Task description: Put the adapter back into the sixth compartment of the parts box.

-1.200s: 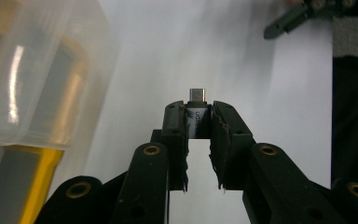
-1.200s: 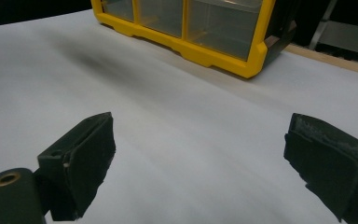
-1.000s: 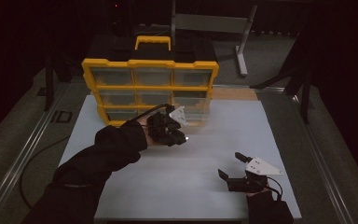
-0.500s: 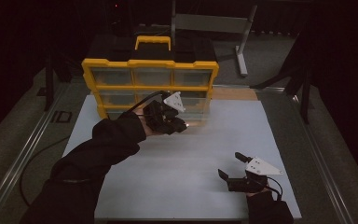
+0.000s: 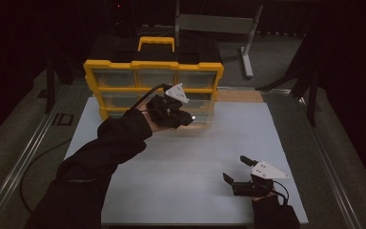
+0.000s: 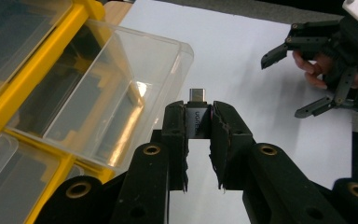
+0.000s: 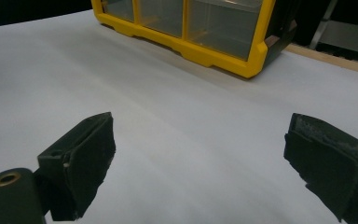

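Higher now, adapter (image 6: 197,116) between left claw (image 6: 198,122) pads.

One yellow organiser (image 5: 153,71) stands on one white table sheet (image 5: 190,157); nine clear compartments show in its front, three rows of three; one drawer (image 6: 116,88) is pulled out; one USB adapter (image 6: 197,119); two grippers, left (image 5: 183,117) and right (image 5: 236,171).
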Tool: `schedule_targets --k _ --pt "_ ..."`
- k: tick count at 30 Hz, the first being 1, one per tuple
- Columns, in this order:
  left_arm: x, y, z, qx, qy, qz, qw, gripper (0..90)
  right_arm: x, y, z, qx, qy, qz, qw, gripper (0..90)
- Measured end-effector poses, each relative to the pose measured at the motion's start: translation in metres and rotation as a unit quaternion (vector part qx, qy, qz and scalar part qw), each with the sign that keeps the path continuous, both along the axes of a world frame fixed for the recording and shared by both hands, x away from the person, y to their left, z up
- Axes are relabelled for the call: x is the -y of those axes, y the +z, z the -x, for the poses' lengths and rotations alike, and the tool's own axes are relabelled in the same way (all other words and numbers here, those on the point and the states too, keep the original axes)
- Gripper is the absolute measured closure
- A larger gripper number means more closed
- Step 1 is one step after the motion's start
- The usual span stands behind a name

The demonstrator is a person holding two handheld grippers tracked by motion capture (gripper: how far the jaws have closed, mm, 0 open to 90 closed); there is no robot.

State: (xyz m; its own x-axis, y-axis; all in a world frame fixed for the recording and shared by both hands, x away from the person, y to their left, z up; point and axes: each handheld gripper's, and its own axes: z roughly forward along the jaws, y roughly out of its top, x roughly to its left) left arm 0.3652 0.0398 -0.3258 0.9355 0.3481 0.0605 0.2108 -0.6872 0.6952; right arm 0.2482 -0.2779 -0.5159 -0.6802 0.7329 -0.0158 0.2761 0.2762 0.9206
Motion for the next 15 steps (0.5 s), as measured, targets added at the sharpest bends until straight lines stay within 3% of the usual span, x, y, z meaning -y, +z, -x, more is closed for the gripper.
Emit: schedule_targets --k 15 --pt "0.002 -0.001 -0.017 -0.009 0.051 0.041 0.9978 77.6 0.000 0.000 0.000 0.000 0.000 -0.001 1.0000 8.4"
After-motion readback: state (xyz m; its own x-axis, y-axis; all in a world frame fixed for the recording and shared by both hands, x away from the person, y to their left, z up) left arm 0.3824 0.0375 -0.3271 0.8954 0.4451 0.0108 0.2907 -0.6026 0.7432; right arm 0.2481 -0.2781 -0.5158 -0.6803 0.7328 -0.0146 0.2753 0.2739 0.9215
